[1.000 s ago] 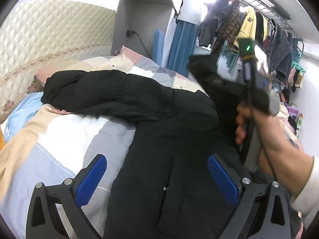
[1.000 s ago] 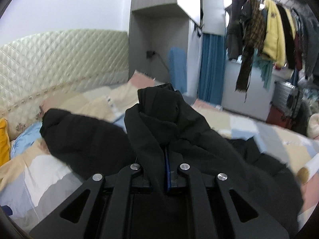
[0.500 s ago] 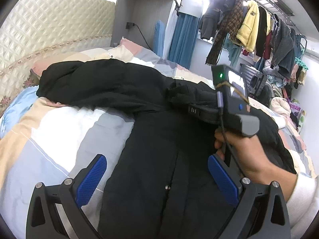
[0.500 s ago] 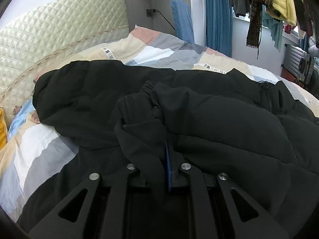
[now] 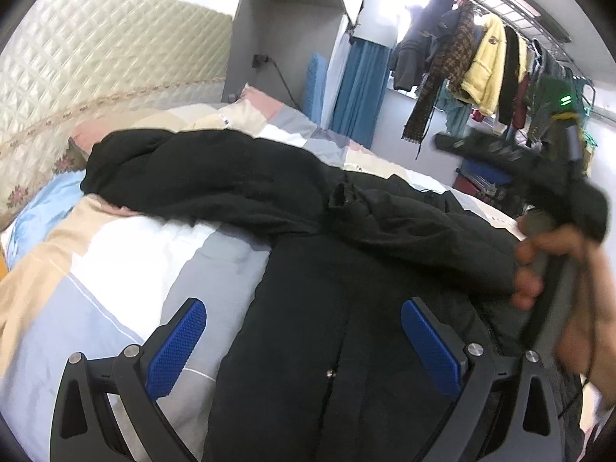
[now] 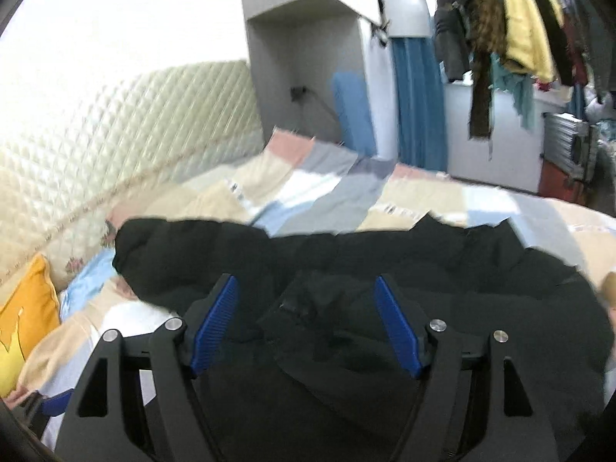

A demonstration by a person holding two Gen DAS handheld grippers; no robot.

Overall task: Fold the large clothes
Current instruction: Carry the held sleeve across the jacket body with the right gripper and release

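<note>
A large black padded coat (image 5: 346, 308) lies spread on the bed, front up; it also fills the lower right wrist view (image 6: 385, 308). One sleeve (image 5: 215, 177) stretches left toward the headboard. The other sleeve (image 5: 415, 223) lies folded across the chest, its cuff (image 6: 296, 300) pointing left. My left gripper (image 5: 304, 338) is open and empty, hovering over the coat's lower front. My right gripper (image 6: 304, 323) is open and empty just above the folded sleeve's cuff. In the left wrist view the right gripper's body (image 5: 539, 177) is raised at the right, held by a hand.
The bed has a patchwork cover (image 5: 127, 269) and a quilted headboard (image 5: 96, 69). A yellow pillow (image 6: 23, 323) lies at the left. A rack of hanging clothes (image 5: 481, 61), a blue curtain (image 5: 358, 92) and a grey cabinet (image 5: 285, 30) stand beyond the bed.
My right gripper carried the sleeve down across the coat's chest, opened and let it go, then lifted away. My left gripper stayed open over the coat.
</note>
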